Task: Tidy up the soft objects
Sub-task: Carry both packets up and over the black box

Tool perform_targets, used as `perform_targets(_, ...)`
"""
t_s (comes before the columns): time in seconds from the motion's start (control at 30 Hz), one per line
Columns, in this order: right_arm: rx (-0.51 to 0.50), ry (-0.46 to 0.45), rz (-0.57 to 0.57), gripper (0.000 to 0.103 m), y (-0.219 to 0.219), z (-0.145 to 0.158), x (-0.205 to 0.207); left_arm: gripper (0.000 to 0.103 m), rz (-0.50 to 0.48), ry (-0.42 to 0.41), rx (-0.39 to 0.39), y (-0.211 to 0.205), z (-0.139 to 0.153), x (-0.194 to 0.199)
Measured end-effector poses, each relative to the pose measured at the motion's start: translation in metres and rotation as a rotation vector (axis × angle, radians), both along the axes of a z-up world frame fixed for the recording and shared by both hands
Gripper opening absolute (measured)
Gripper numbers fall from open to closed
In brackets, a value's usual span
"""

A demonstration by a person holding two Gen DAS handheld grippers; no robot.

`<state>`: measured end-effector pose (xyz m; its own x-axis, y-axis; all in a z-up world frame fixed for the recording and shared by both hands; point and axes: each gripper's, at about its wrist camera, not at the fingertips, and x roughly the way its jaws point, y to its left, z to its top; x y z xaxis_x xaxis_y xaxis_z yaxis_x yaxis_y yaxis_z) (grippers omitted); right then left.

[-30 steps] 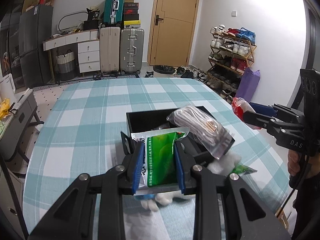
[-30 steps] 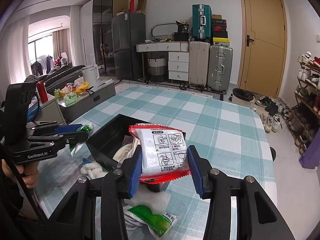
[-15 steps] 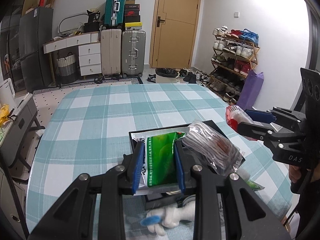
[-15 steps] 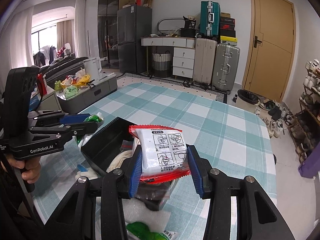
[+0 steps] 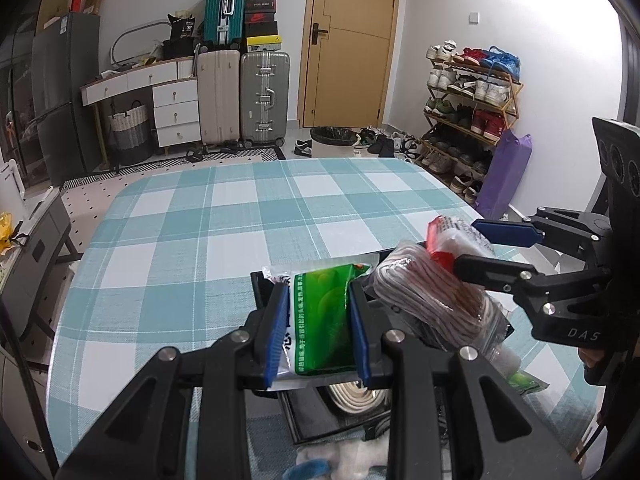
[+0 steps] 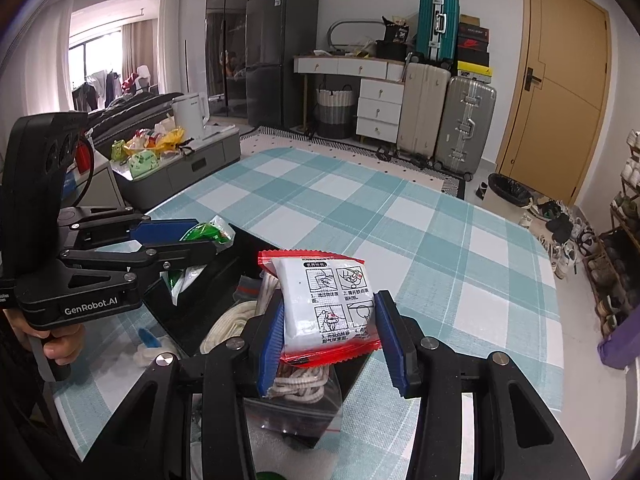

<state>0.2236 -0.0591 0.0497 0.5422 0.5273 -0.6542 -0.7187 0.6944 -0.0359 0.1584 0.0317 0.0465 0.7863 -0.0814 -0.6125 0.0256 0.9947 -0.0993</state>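
My left gripper is shut on a green and white packet and holds it above the near-left part of a black box. My right gripper is shut on a white packet with red ends, held over the same box. In the left wrist view the right gripper holds the red-ended packet at the right. A clear bag of white rope lies across the box; it also shows in the right wrist view. The left gripper shows at the left there.
The box stands on a teal checked tablecloth. A white plush toy lies in front of the box and another green packet to its right. A coiled cord lies inside the box. Suitcases, a shoe rack and a door stand beyond.
Both grippers have risen and drawn back a little, still holding their packets. The right gripper with the red-ended packet has come closer over the box.
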Motion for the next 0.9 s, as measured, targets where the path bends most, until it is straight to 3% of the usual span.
perform_targets(0.9, -0.075, 0.097, 0.094, 0.044, 0.031, -0.043, 0.002, 0.028, -0.031, 0.007, 0.026, -0.011, -0.006, 0.006)
